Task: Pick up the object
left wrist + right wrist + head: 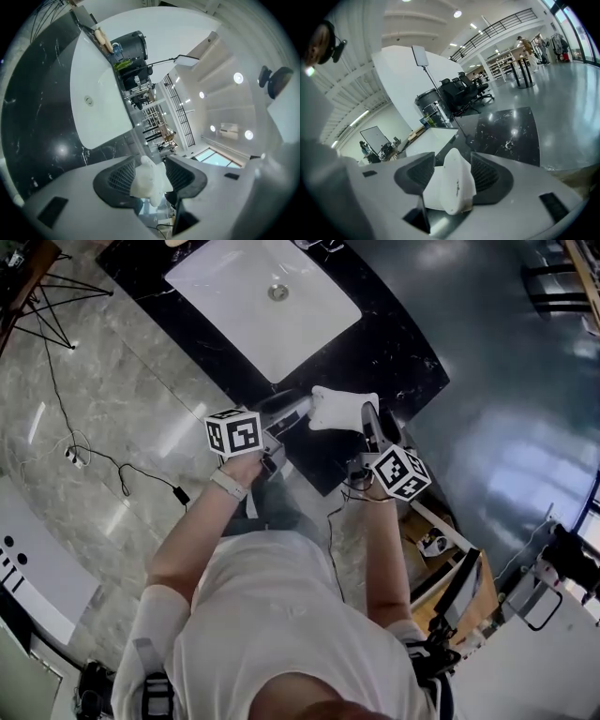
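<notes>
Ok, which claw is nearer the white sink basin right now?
Left. The left claw sits just below the near corner of the sink basin; the right claw is farther off to the side, over the black counter.

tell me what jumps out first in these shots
A small white object sits between the jaws of both the left tool and the right tool, right in front of the person. It is at the near edge of a black marble counter. Farther from the person, a white sink basin is set into that counter.
</notes>
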The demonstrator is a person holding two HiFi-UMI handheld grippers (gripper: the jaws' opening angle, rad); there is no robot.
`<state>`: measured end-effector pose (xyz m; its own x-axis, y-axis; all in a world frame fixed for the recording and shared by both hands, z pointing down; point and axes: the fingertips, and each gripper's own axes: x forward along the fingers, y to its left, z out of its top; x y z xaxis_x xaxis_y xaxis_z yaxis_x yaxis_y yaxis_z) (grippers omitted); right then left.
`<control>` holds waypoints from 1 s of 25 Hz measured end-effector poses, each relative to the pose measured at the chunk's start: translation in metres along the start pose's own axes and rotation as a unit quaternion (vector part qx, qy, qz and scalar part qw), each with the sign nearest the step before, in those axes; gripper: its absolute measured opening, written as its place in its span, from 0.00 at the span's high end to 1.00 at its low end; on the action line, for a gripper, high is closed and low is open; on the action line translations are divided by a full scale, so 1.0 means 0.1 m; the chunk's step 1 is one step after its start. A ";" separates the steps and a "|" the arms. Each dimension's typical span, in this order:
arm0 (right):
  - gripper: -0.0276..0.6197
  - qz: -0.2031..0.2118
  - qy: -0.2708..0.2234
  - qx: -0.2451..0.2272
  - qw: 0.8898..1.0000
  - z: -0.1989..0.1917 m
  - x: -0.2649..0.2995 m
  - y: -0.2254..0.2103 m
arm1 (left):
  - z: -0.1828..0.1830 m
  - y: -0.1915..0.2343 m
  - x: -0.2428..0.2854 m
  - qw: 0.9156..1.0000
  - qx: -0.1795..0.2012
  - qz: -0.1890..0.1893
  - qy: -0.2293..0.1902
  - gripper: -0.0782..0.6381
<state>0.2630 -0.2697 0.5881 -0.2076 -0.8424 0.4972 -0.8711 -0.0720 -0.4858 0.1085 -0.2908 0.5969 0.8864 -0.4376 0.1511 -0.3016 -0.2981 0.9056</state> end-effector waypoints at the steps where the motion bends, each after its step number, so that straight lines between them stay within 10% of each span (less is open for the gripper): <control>1: 0.61 0.003 0.004 -0.002 1.000 -0.02 0.03 0.01 | -0.03 0.02 0.03 1.000 0.001 0.002 0.004 0.62; 25: 0.59 -0.015 0.008 0.022 1.000 -0.29 0.16 -0.03 | -0.04 0.06 0.31 0.999 -0.034 -0.014 -0.010 0.55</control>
<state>0.2498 -0.2678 0.6182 -0.1899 -0.8308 0.5232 -0.8568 -0.1199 -0.5015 0.1358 -0.3027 0.6087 0.8870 -0.4464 0.1180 -0.2517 -0.2533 0.9341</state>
